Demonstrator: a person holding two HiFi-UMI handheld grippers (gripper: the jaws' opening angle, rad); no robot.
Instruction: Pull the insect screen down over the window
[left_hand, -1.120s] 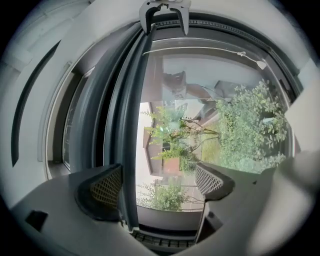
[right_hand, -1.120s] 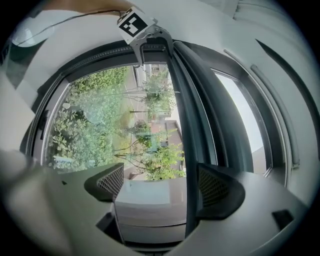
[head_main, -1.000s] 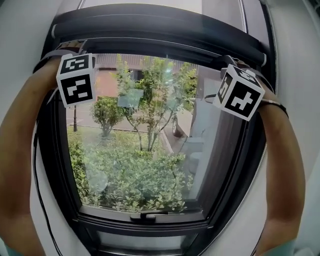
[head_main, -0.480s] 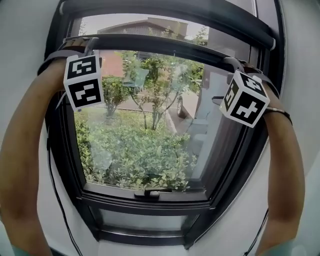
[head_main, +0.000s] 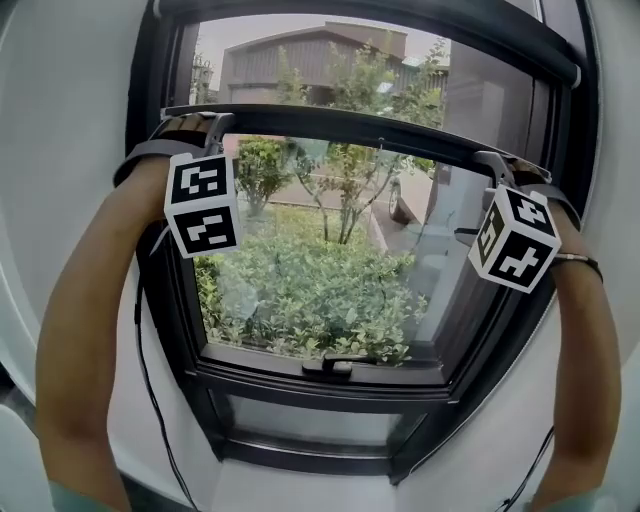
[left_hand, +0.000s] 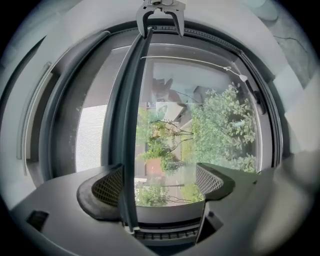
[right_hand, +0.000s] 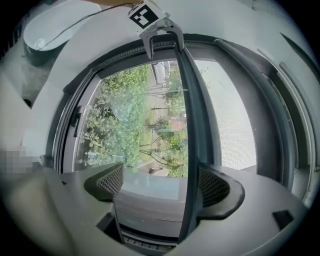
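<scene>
Hooking the screen bar (head_main: 340, 124) at its 2 ends with left gripper (left_hand: 160, 182) and right gripper (right_hand: 160, 187) gaping, unclamped, presumably for a level pull.

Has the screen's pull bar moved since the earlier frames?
Yes. The pull bar has come down, away from the top casing and nearer the window handle.

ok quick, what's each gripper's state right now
Left gripper: open, with the screen's pull bar between the jaws, resting against one jaw.
Right gripper: open, same bar against one jaw.
</scene>
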